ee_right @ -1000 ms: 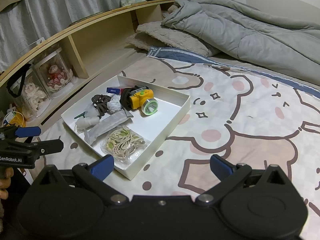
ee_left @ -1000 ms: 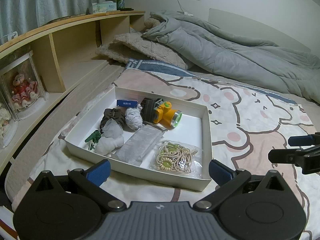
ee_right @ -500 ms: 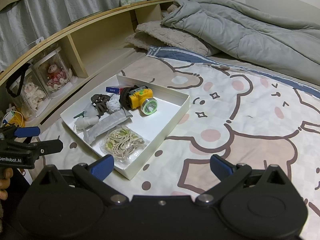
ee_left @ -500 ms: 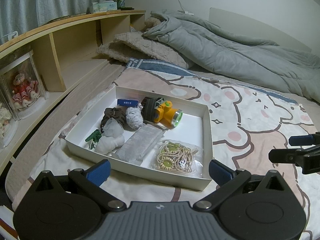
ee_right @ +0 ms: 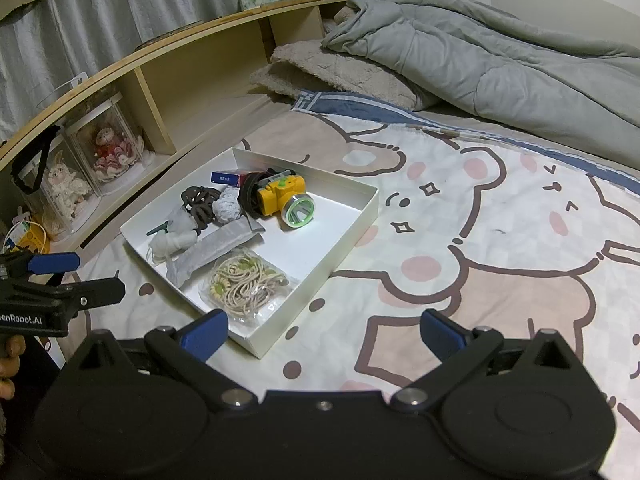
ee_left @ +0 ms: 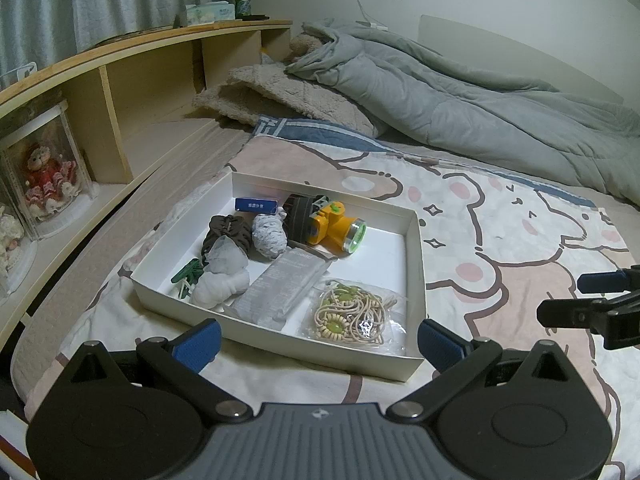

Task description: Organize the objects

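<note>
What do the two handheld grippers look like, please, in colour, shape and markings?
Both are matte black. The left gripper and right gripper each have two angled linkage arms with silver pivot screws, ending in blue textured pads. Round discs flank a ribbed, greyer centre plate on the left one. Seen from the right wrist view, the left gripper's side bears white "GenRobot.AI" lettering.

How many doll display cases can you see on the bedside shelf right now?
2. One holds a red-dressed doll, in the shelf's lower level. The other holds a white doll, just nearer the camera beside it. More may be hidden past the frame edge.
</note>
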